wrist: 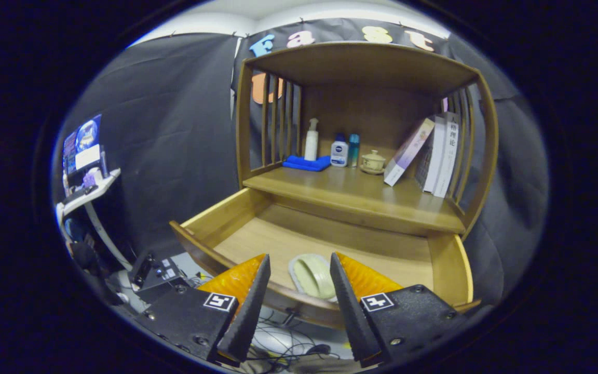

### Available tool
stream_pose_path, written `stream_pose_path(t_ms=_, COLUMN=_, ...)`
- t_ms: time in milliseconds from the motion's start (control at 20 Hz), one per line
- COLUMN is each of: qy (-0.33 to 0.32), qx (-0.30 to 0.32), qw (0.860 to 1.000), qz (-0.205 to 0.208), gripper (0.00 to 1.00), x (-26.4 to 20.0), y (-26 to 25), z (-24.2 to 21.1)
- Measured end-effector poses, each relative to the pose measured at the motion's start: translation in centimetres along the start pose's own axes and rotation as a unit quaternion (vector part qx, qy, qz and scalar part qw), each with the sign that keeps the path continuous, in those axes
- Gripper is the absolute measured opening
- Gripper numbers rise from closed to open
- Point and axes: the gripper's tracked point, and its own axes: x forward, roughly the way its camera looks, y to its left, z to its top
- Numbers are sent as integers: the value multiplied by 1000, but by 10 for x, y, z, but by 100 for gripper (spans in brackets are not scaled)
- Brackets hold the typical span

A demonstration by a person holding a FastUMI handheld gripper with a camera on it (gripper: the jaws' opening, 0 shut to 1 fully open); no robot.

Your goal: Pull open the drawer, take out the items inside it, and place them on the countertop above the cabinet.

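Cabinet (361, 208): wooden, open-fronted, slatted sides, standing against the booth wall. Countertop (351, 195) bare along its near edge.

Drawer (330, 244): pulled well out below the countertop, wooden floor mostly bare.

Books (436, 153): a few, leaning at the far right of the countertop, one tilted out to the left of the rest.

Gripper (299, 291): held just near of the drawer's front rim, fingers spread apart, pinching nothing.

Dish (313, 275): pale green, oval, lying in the drawer against its near wall, seen between the two fingers and just beyond them.

Cloth (307, 163): blue, folded, far left of the countertop.

Pump bottle (311, 140): white, upright, just behind the cloth.

Small bottle (339, 150): white with blue cap, right of the pump bottle; a slim teal bottle (354, 149) just beside it.

Lidded cup (372, 162): cream, on a saucer, between the bottles and the books.

Cables (283, 343): on the floor below the drawer.
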Motion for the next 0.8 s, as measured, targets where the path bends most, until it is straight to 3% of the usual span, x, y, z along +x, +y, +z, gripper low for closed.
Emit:
stream_pose_path(t_ms=350, qy=124, qx=-14, qw=989, qz=72, gripper=74, x=47, y=6, z=-4)
stream_pose_path(t_ms=500, qy=174, qx=-50, qw=982, qz=63, gripper=74, x=70, y=-7, z=-16)
stream_pose_path(t_ms=650, qy=228, qx=-24, qw=970, qz=78, gripper=74, x=84, y=-4, z=-33)
stream_pose_path(t_ms=800, qy=266, qx=-16, qw=962, qz=61, gripper=74, x=93, y=-16, z=-46)
